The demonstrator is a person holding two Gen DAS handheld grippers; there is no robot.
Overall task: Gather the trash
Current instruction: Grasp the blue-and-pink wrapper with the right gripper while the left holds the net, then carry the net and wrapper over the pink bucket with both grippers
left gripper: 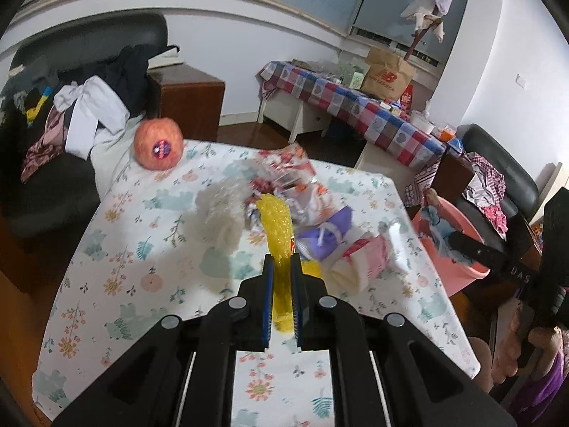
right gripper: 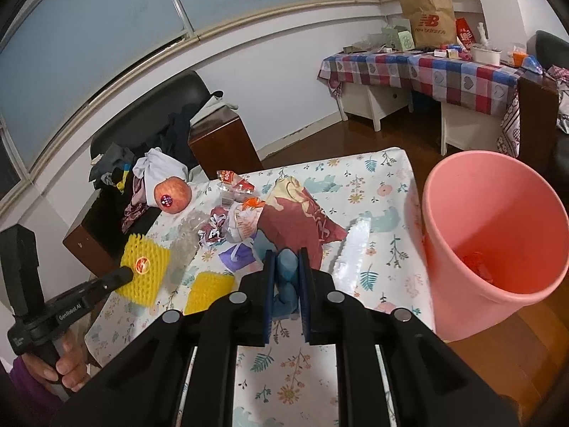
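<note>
Both tools loaded, bin to the right

The left tool (left gripper: 282,259) pinches a yellow net (left gripper: 275,220); the right tool (right gripper: 287,254) grips a blue wrapper (right gripper: 286,267) over the table (right gripper: 384,178). Carry each well over the bin (right gripper: 494,227) rim before releasing.

Floral-clothed table (right gripper: 387,178), apple (right gripper: 173,194) at far corner, crumpled wrappers (right gripper: 242,220), yellow foam net (right gripper: 208,293), clear plastic strip (right gripper: 350,252)

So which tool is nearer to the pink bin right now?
Right. The right tool, shut on a blue wrapper, is over the table corner just beside the pink bin. The left tool, holding yellow foam netting, is across the table from it.
</note>
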